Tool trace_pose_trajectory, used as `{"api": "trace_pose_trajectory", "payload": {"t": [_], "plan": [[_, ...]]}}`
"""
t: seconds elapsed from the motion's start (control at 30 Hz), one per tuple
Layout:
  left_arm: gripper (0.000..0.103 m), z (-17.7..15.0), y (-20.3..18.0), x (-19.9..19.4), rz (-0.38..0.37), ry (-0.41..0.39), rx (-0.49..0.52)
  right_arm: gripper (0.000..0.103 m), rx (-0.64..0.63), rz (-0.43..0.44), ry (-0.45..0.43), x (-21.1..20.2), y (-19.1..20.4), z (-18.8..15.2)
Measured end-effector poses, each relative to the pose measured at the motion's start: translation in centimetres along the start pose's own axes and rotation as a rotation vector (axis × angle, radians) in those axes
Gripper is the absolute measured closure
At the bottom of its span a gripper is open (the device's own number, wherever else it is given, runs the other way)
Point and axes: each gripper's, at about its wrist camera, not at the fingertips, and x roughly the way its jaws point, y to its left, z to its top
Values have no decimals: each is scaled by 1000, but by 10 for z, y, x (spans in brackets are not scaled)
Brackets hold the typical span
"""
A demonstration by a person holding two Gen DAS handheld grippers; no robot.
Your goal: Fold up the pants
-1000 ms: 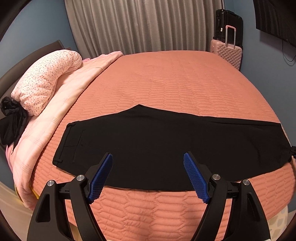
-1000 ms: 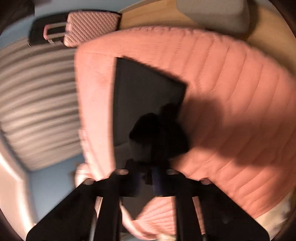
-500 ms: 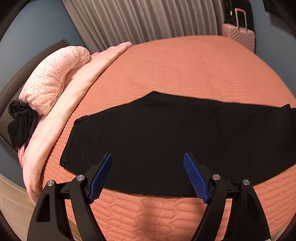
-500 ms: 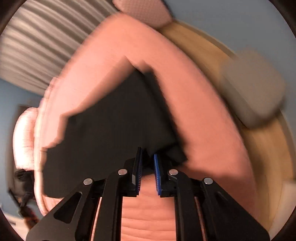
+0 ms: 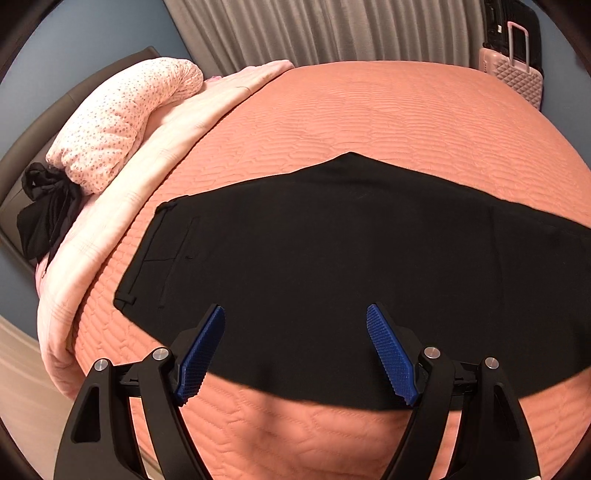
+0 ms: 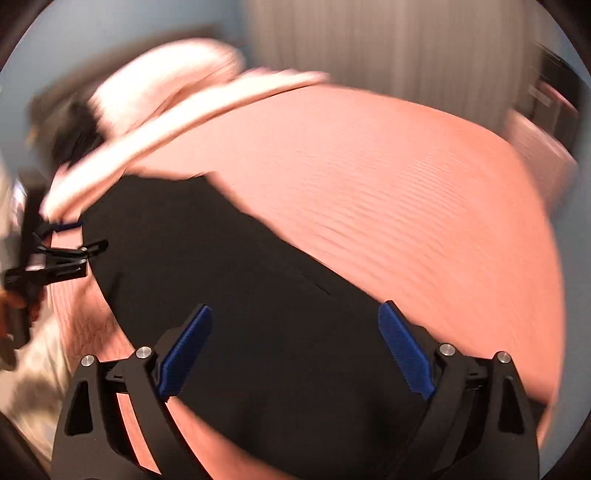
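On the bed: black pants [image 5: 332, 266] lie flat across the near part of the salmon quilted bedspread [image 5: 388, 118], waistband toward the pillow side, legs running off to the right.
Change, right side: half a second ago the right gripper [image 6: 295, 347] had its blue pads nearly together over a dark fold of cloth; now they stand far apart with nothing between them, and the view has swung to face the bed head, blurred by motion.
Change, left side: the left gripper [image 5: 295, 354] sits lower and nearer the pants than before, and more of the waistband fills its view.
Pose, left: pointing forward across the bed, over the near hem edge of the pants; whether it touches the cloth I cannot tell.
Pose, right: aimed over the leg part of the pants; the left gripper [image 6: 55, 258] shows at its far left edge.
Tongs, left: spread wide, holding nothing.
Tongs, right: spread wide, holding nothing.
Surroundings: spotted pillow [image 5: 122, 122], pale pink blanket [image 5: 177, 136], pink suitcase [image 5: 517, 77], grey curtain [image 5: 332, 29].
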Motion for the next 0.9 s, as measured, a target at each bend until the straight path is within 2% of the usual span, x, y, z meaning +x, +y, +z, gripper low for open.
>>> {"api": "trace_pose_trajectory", "payload": {"t": [0.03, 0.1, 0.17, 0.3, 0.37, 0.4, 0.43, 0.53, 0.63, 0.67, 0.7, 0.77, 0.83, 0.9], "plan": [[26, -2, 3, -1, 5, -5, 8, 29, -20, 60, 22, 29, 8, 24], [26, -9, 13, -2, 12, -13, 29, 36, -39, 134, 52, 72, 20, 65], [26, -14, 26, -1, 14, -8, 34, 37, -65, 181, 80, 107, 38, 93], [26, -21, 54, 7, -13, 23, -7, 37, -140, 208, 153, 165, 78, 124], [26, -23, 65, 12, -15, 31, -21, 39, -167, 210, 187, 181, 84, 117], [26, -23, 71, 16, -11, 33, -27, 54, -169, 232, 207, 190, 86, 115], [26, -23, 74, 18, -8, 35, -31, 74, -175, 246, 225, 198, 87, 114], [26, -21, 86, 30, 4, 25, -40, 91, -238, 256, 230, 205, 93, 120], [26, -17, 96, 44, 39, 14, -53, 92, -172, 216, 140, 199, 75, 137], [26, -15, 100, 52, 53, 13, -64, 92, -147, 166, 134, 208, 68, 138], [26, -14, 103, 59, 61, 15, -72, 90, -147, 97, 170, 221, 65, 134], [26, -13, 109, 74, 97, 33, -80, 88, -168, 49, 245, 231, 63, 126], [26, -13, 117, 82, 138, 52, -79, 88, -137, 68, 167, 206, 61, 125], [25, -16, 133, 83, 158, 48, -95, 88, -36, 108, 76, 167, 54, 116]]}}
